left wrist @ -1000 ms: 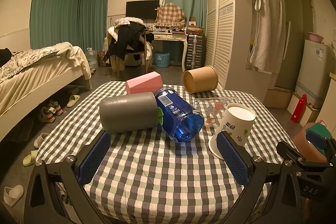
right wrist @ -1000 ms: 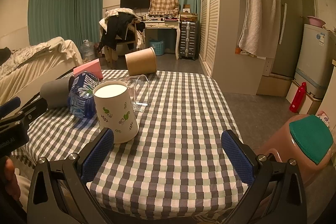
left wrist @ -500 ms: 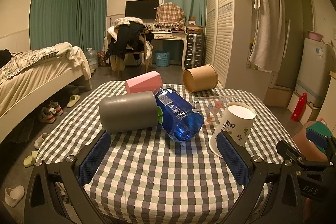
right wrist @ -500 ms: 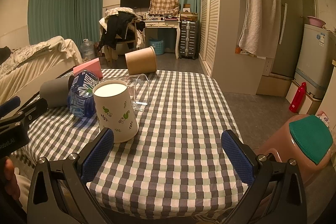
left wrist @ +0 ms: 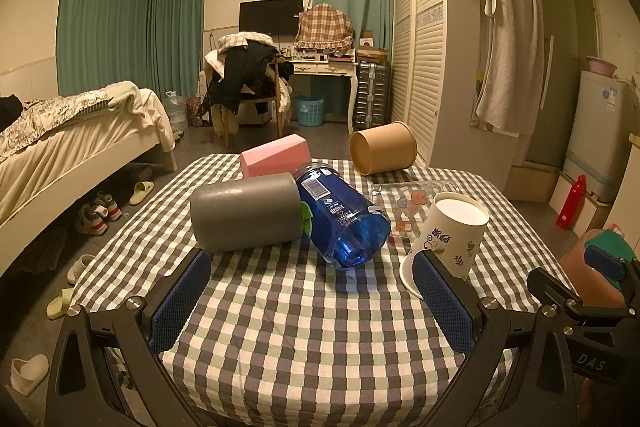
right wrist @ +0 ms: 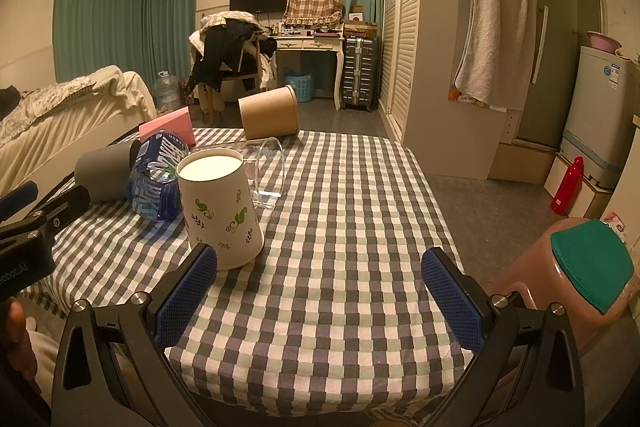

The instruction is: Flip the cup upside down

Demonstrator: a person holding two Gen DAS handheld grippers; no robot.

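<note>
A white paper cup [left wrist: 448,239] with a green leaf print stands upside down, wide rim on the checked tablecloth [left wrist: 312,315]. It also shows in the right wrist view [right wrist: 220,207], just beyond my right gripper's left finger. My left gripper [left wrist: 316,303] is open and empty, its right finger [left wrist: 440,303] in front of the cup's rim. My right gripper [right wrist: 320,299] is open and empty above the table's near edge, right of the cup.
A grey cup [left wrist: 246,213], a blue bottle [left wrist: 342,215], a clear glass [left wrist: 408,199], a pink block [left wrist: 276,161] and a brown paper tub [left wrist: 382,153] lie on the table. A pink stool with green top [right wrist: 576,275] stands at the right.
</note>
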